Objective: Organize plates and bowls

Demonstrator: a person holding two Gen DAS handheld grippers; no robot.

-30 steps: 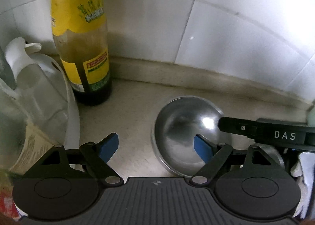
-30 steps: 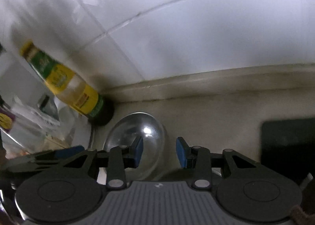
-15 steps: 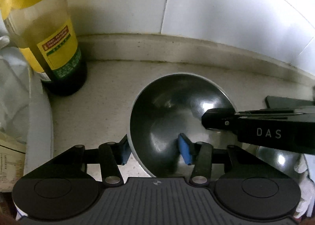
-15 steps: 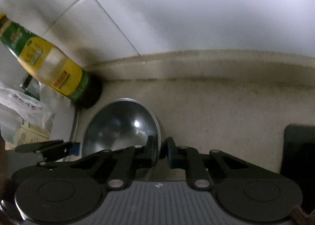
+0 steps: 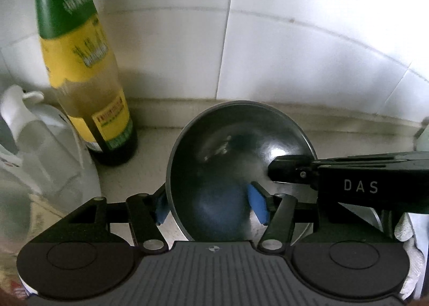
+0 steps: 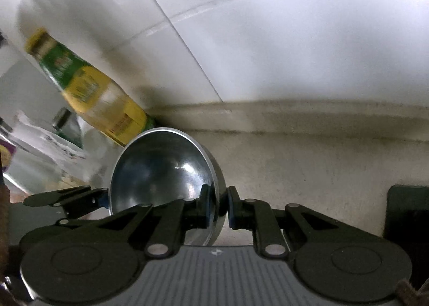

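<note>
While the right gripper point(image 6: 217, 208) pinches the bowl point(image 6: 161, 172) rim, the left gripper point(image 5: 211, 205) – just reopening – straddles the opposite edge, inner pad clear

The bowl point(image 5: 236, 161) point(image 6: 161, 172) was round, deep and of polished steel, empty, with bright glints on its dark inner wall. It stood tilted, its mouth turned toward both cameras, clear of the counter at its far edge. It sat near the tiled back wall. A second steel rim point(image 5: 374, 221) showed low at the right, mostly hidden.
</note>
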